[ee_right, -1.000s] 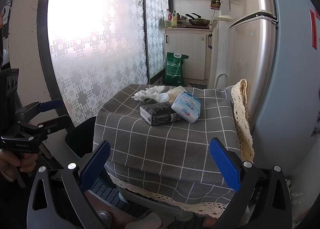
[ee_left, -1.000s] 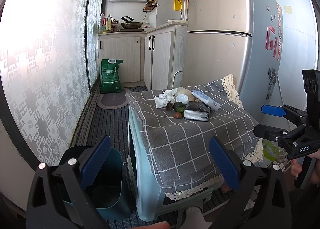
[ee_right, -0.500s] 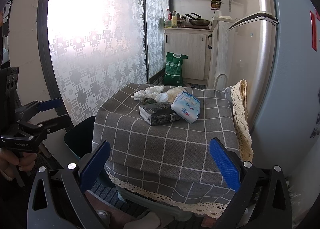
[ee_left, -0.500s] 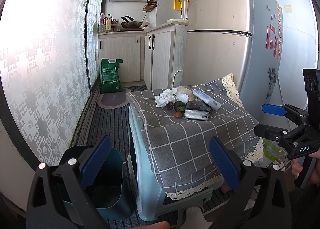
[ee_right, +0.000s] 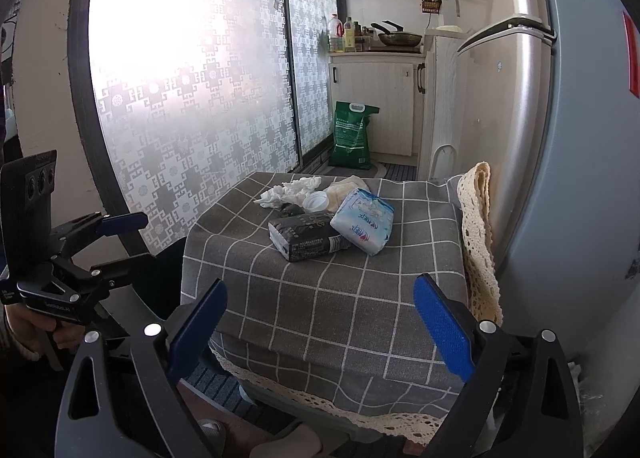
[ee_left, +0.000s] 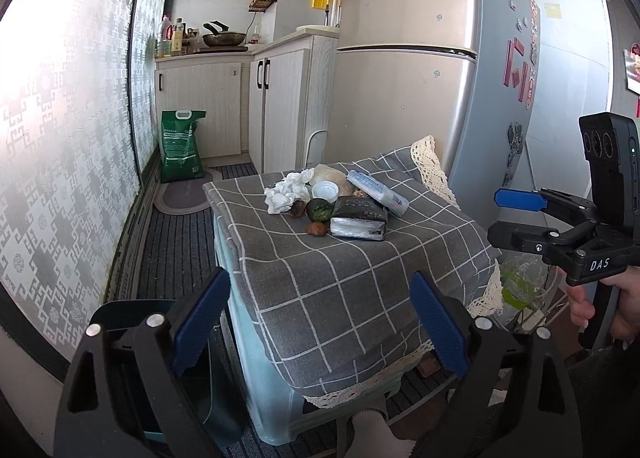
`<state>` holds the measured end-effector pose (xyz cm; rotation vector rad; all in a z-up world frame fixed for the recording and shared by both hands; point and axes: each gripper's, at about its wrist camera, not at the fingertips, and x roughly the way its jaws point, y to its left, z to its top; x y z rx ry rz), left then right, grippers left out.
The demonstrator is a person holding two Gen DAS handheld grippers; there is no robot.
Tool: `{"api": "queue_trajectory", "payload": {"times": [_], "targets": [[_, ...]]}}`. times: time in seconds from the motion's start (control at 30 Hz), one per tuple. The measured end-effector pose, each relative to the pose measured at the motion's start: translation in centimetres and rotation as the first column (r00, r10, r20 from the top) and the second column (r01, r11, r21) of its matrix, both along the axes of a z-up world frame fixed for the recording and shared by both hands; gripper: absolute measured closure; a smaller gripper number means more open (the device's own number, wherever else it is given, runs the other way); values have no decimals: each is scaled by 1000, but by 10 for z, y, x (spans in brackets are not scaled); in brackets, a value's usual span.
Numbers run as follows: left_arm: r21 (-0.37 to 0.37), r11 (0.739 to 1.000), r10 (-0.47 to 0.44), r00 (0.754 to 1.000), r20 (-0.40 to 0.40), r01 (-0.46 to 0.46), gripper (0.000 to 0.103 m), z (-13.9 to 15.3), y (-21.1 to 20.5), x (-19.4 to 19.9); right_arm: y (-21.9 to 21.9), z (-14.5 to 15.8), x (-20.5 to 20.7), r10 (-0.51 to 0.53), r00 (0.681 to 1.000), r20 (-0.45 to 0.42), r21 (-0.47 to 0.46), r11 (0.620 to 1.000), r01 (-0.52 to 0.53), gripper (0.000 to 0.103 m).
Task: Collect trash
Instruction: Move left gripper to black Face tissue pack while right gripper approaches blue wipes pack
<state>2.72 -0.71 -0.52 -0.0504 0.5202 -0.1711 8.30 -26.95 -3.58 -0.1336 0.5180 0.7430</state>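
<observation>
Trash pile on the checked tabletop [ee_left: 360, 278], gathered toward its far edge: dark packet [ee_left: 359, 217] with its long axis running left-right, white tissue pack [ee_right: 363, 226], crumpled tissue [ee_left: 286, 194], white cap [ee_left: 325, 191]. Left tool [ee_left: 318, 320] and right tool [ee_right: 320, 322] are held wide open and empty, short of the near edge, well apart from the pile.

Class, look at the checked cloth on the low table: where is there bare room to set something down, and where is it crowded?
The near half of the checked cloth, between the dark packet and the lace hem, is bare. So is the strip right of the tissue pack, up to the folded lace edge. The far left corner is crowded: crumpled tissue, white cap, fruit scraps.
</observation>
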Motion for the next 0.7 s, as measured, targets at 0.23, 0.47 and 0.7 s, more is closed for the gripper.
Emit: {"api": "queue_trajectory", "payload": {"times": [0.23, 0.47, 0.7], "targets": [[-23, 993, -119, 992, -43, 118, 34, -5, -10, 36, -2, 1, 20, 27, 999, -35, -8, 1000, -27, 30], [-69, 984, -171, 978, -116, 164, 40, -22, -20, 76, -2, -5, 44, 40, 995, -87, -19, 999, -42, 33], [-93, 981, -184, 973, -142, 172, 37, -29, -23, 95, -9, -17, 71, 40, 989, -140, -17, 999, -43, 34]]}}
